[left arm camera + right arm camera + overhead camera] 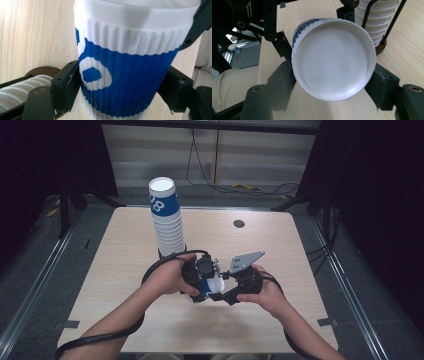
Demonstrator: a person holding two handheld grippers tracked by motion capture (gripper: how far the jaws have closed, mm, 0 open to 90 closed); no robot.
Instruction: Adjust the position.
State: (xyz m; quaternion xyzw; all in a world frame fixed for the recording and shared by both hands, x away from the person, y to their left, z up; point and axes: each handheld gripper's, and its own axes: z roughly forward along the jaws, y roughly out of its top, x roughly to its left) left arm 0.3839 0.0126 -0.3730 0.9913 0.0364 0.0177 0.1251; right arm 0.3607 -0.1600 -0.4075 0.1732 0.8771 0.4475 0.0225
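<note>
Cup stack point(166, 217) behind held cup point(210, 285)

Both forearms reach in over the table's near half, left tool point(204, 281) and right tool point(231, 285) clamped, facing each other.

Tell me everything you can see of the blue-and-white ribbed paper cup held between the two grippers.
The blue-and-white ribbed paper cup has a corrugated sleeve, blue with white print, and a smooth white band at one end. It lies tipped sideways above the wooden table. The left gripper clamps its ribbed wall; the right gripper clamps the end with the flat white disc.
</note>
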